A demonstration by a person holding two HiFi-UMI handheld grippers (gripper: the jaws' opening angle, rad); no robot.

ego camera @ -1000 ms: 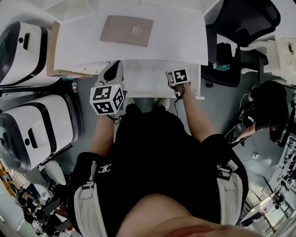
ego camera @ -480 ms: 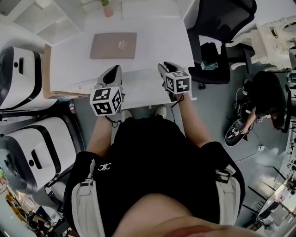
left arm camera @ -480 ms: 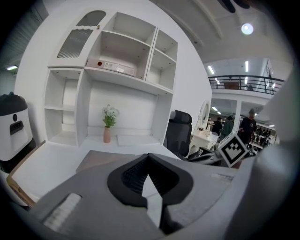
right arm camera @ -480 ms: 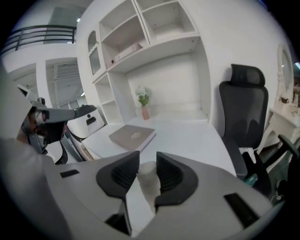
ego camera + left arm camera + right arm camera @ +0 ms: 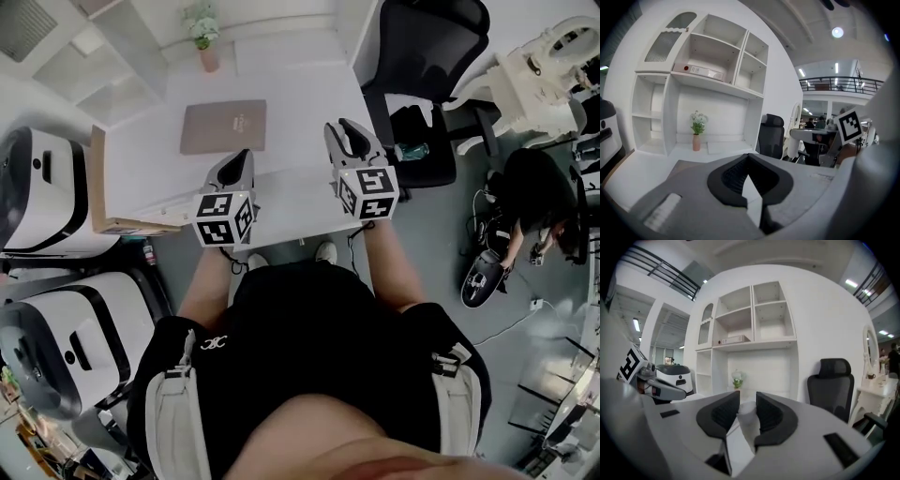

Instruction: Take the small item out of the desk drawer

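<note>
Over the near edge of the desk (image 5: pixel 309 108) we hold the left tongs (image 5: pixel 240 161) closed (empty), the right tongs (image 5: pixel 349 133) gripping a white item (image 5: pixel 746 416).

Two grippers (image 5: pixel 242 155) (image 5: pixel 339 127), one small white item (image 5: pixel 742 414), one brown folder (image 5: pixel 224 127), one flower vase (image 5: pixel 205 42), one black office chair (image 5: pixel 422 52), two white machines (image 5: pixel 33 192) (image 5: pixel 70 337)

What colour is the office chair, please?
Black; the chair shows best in the right gripper view.
</note>
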